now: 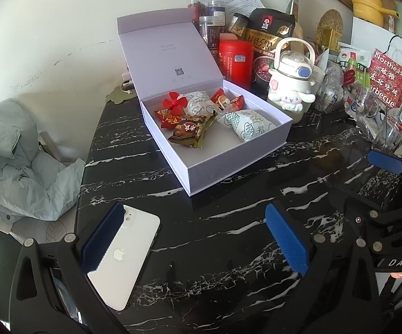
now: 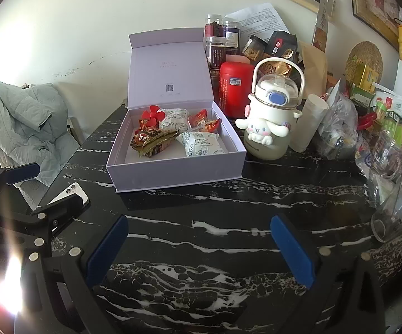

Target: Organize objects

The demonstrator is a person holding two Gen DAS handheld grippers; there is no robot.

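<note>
Two grippers hover low over the table with their jaws spread and nothing between them.

From the left wrist camera, the left gripper [image 1: 195, 239] fills the bottom of the frame, its blue-padded fingers [image 1: 287, 239] wide apart. A white smartphone lying face down [image 1: 128, 253] sits at lower left, partly under the left finger, probably just parked out of the way. In the centre of the frame stands the open lilac cardboard gift box [image 1: 214, 172], its hinged lid leaning back so the tray is free to load. Inside, towards the far end, lie a red plastic fan-shaped flower [image 1: 175, 102], two white printed paper-wrapped buns [image 1: 246, 126], a brown foil snack packet [image 1: 191, 133] and small red wrapped sweets [image 1: 226, 100]; the near half is bare, so I judge the sorting to be well along. The right gripper [image 1: 387, 164] shows at the right edge.

From the right wrist camera, the right gripper [image 2: 198, 250] is likewise spread at the bottom, empty. The box sits at centre, a cream cartoon-dog water bottle with a loop handle [image 2: 267, 122] just beside its right wall, and a red cylindrical tin [image 2: 235, 86] behind.

The black marble-veined tabletop [image 2: 228, 222] is glossy, with crowded jars and bags at upper right. A pale green padded jacket [image 2: 25, 122] is heaped at left against a scuffed white wall [image 2: 89, 27].
</note>
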